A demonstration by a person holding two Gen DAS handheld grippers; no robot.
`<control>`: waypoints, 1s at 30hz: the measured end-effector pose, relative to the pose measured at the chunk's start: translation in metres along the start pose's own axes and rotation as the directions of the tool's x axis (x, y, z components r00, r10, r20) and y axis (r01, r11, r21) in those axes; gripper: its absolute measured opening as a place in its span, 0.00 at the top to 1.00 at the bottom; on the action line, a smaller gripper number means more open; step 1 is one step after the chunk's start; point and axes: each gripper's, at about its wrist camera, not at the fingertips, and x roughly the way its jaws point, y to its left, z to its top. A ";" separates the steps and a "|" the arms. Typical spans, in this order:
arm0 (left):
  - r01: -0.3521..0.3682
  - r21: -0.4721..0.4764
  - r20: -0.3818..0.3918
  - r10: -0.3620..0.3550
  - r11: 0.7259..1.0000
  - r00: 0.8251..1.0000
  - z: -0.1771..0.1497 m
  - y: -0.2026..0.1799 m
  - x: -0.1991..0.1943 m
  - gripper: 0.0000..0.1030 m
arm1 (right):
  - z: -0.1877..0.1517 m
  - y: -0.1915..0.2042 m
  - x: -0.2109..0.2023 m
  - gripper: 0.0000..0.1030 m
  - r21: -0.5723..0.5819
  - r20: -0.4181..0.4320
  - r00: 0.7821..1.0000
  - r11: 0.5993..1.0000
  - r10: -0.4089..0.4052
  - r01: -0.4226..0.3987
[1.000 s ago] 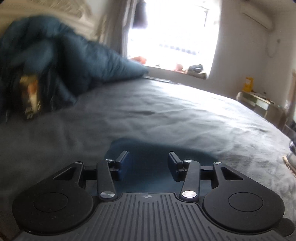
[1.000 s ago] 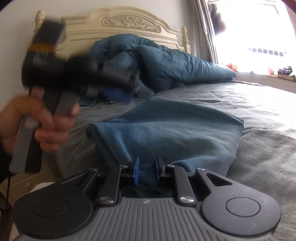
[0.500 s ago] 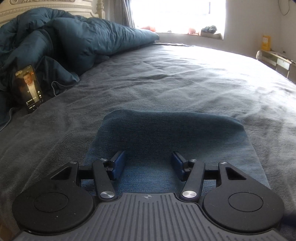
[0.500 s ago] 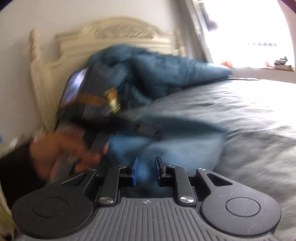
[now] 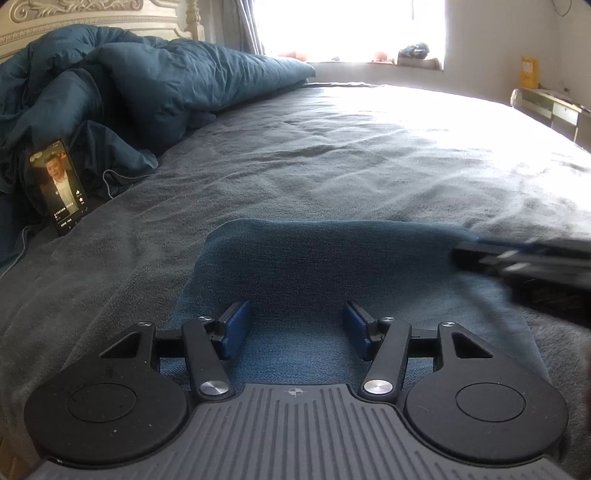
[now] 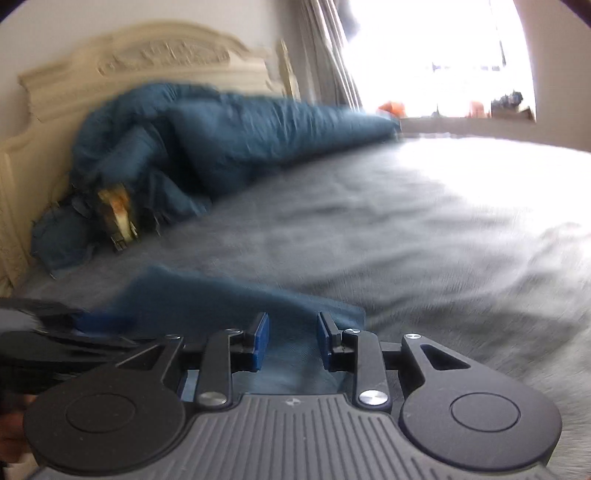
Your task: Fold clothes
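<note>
Left wrist view, nearest first: my left gripper has its jaws apart and opening, hovering over the folded blue garment with nothing pinched. My right gripper likewise has jaws opening, the garment's right end lying below their gap, unclamped. That garment lies flat on the grey bed. Farther off to the left, a lit phone leans against the rumpled teal duvet, before the cream headboard and bright window.

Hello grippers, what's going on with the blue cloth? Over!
Left gripper and right gripper both opening, empty. Cloth folded flat on bed. Nothing in the way.
</note>
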 end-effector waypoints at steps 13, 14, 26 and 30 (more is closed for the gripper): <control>-0.029 0.037 -0.006 0.029 0.999 1.000 0.002 -0.006 0.001 0.44 | -0.013 0.002 0.005 0.71 -0.027 0.033 0.999 1.000 -0.009 0.010; -0.030 0.038 -0.006 0.031 0.999 1.000 0.001 -0.007 0.001 0.44 | -0.013 0.002 0.004 0.71 -0.027 0.035 0.999 1.000 -0.009 0.010; -0.033 0.044 -0.010 0.034 0.998 0.999 0.002 -0.007 0.001 0.44 | -0.016 0.004 0.003 0.71 -0.031 0.049 0.999 0.999 -0.010 0.012; -0.034 0.044 -0.009 0.034 0.998 0.999 0.002 -0.007 0.001 0.44 | -0.016 0.004 0.003 0.71 -0.034 0.052 0.999 0.999 -0.012 0.014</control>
